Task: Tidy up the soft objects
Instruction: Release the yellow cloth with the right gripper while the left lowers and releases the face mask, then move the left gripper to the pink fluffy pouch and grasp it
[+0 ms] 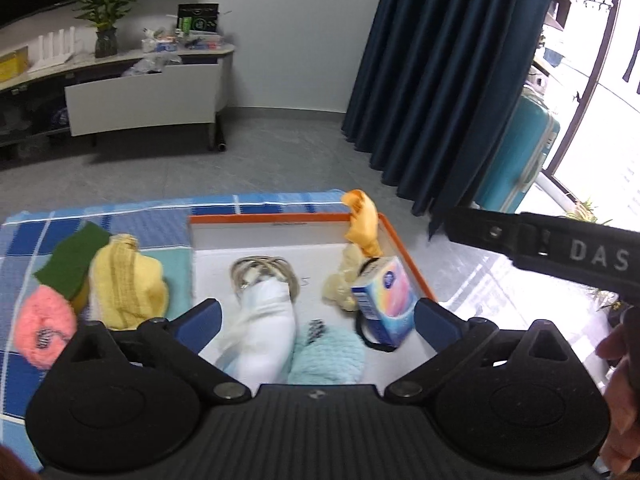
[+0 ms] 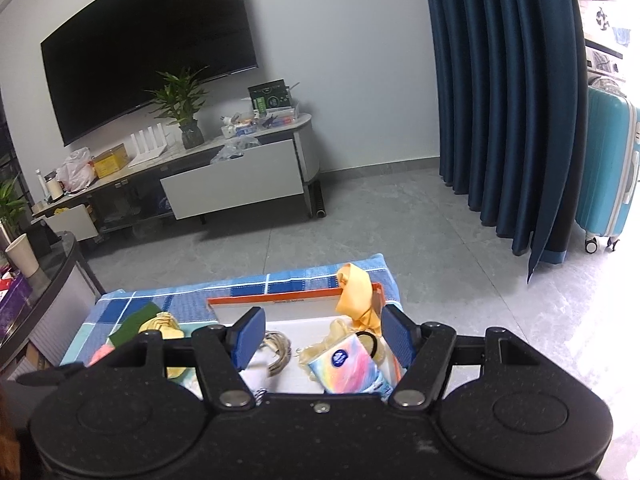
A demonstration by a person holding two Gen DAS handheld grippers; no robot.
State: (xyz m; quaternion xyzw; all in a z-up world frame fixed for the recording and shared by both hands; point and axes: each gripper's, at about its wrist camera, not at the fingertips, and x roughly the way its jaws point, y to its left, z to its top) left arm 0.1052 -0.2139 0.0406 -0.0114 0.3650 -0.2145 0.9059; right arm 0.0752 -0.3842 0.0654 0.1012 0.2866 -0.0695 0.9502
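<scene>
Jaws of the left gripper [image 1: 316, 318] stand wide apart with nothing pressed between the blue pads; a white fabric roll [image 1: 264, 332] lies below and between them, untouched. Jaws of the right gripper [image 2: 324, 338] also stand apart and empty, hanging above the box.

Left to right on the bench, which is covered by a blue checked cloth [image 1: 120, 216]: a pink fluffy piece [image 1: 42, 330] near the left edge; a green scouring pad [image 1: 70, 258] just behind it; a yellow knitted cloth [image 1: 126, 280] beside both, close to the box's left wall. An orange-rimmed white box [image 1: 272, 218] occupies the right part of the bench. Inside it, from the left wall: a coiled pale cable [image 1: 260, 268], its near part overlapped by the white fabric roll; a light-blue fluffy piece [image 1: 326, 354] at the near edge, touching the roll; a cream scrunchie [image 1: 344, 280] near the middle; a tissue packet [image 1: 384, 304] with pastel print, tilted, touching the scrunchie and resting over a black hair tie [image 1: 362, 330]. An orange cloth [image 1: 362, 222] drapes over the box's far right corner.

The right gripper's body crosses the right edge of the left wrist view, with part of a hand [image 1: 622, 380] below it.
</scene>
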